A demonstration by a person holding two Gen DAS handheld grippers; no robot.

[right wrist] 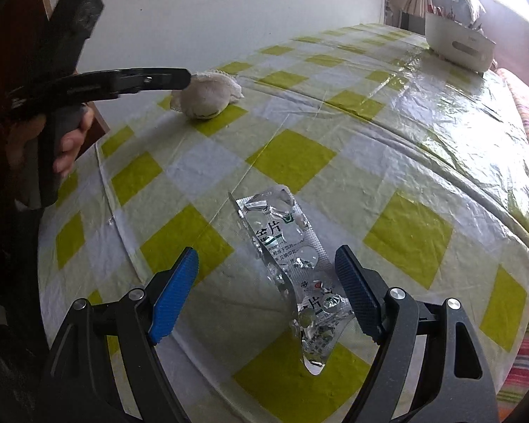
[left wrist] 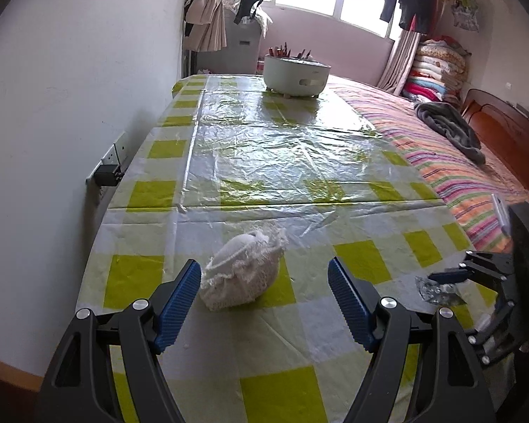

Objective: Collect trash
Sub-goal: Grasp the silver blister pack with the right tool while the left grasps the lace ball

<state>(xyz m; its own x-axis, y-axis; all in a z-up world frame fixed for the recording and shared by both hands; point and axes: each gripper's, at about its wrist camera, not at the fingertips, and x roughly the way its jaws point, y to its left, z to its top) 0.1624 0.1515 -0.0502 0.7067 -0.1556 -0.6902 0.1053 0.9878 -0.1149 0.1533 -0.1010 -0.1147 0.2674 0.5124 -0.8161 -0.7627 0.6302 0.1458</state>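
Note:
A white crumpled wad of lacy cloth or netting [left wrist: 243,278] lies on the checked tablecloth [left wrist: 299,162]. My left gripper [left wrist: 264,264] stands open around the wad, which sits close to the left blue pad [left wrist: 180,299], with a wide gap to the right pad. A used silver blister pack [right wrist: 285,239] lies bent on the cloth. My right gripper [right wrist: 267,251] is open over it, the pack nearer its right pad [right wrist: 356,292]. Each gripper shows in the other's view: the right gripper [left wrist: 444,278] at the blister pack [left wrist: 437,290], the left gripper [right wrist: 183,77] at the wad [right wrist: 208,95].
A white round pot [left wrist: 296,74] with sticks in it stands at the table's far end. A wall with a socket [left wrist: 113,165] borders the left side. A bed with a striped cover [left wrist: 458,176] and a grey blanket [left wrist: 451,130] runs along the right.

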